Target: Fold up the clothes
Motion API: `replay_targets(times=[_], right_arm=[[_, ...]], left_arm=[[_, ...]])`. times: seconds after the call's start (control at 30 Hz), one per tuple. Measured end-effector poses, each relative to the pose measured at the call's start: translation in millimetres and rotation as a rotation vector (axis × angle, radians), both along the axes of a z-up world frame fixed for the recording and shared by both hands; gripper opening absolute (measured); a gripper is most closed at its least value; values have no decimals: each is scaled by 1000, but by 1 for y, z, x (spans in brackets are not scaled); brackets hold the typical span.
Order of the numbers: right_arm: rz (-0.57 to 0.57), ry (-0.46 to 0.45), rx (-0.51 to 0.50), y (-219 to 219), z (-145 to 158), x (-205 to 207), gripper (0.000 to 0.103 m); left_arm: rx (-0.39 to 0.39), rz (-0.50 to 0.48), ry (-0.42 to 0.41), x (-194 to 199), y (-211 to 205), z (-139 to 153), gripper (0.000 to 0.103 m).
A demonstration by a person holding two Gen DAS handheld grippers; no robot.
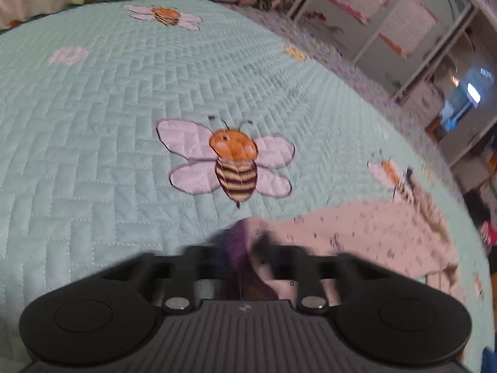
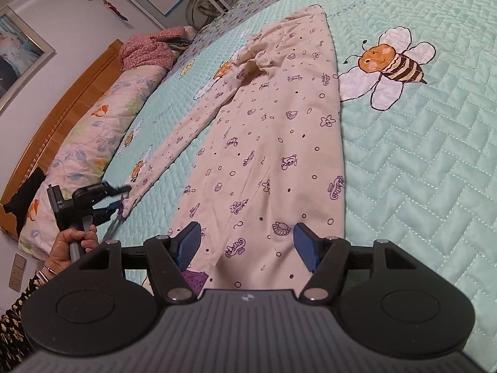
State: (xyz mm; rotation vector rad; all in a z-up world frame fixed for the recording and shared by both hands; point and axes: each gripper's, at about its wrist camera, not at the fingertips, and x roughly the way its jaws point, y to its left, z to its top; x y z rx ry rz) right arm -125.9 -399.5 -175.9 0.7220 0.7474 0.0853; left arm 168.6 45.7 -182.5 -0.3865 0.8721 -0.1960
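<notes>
A mint quilted bedspread with stitched bees is spread over the bed; a floral pillow is propped against the wooden headboard.

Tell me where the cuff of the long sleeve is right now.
In the right wrist view the sleeve cuff sits at the lower left, pinched in the left gripper near the floral pillow, on the green quilt.

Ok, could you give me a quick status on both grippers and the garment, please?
Left gripper shut on sleeve cuff. Right gripper open over pyjama top, not gripping. Top flat on quilt; nothing in the way.
</notes>
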Motion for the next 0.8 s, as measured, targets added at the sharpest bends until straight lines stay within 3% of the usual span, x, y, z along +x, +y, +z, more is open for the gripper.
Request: replay_targets(times=[0.17,0.3,0.43,0.57,0.63,0.7,0.73,0.8], right_arm=[[-25,-4,6,-8,0,-9,67],[-60,-9,7,-18,4,-22,67],[-110,-6,26,-32,6,-37,67],[-151,-14,45,-43,8,-55,67],[-167,-16,48,-48,8,-65,67],[-183,-15,53,-52,6,-75,67],[-190,-8,60,-54,4,-80,67],[-202,14,83,-59,-3,-87,67]], left_arm=[[139,-11,-72,3,-35,28,2],[172,-87,-229,-8,-72,84,2],[212,-282,-421,-46,-128,154,2],[219,-590,-604,-131,-185,208,2],[254,-772,-656,-183,-210,209,2],[371,-967,-675,-228,-237,184,4],[430,-1054,-666,-247,-250,166,5],[495,-1212,-554,-270,-271,120,9]])
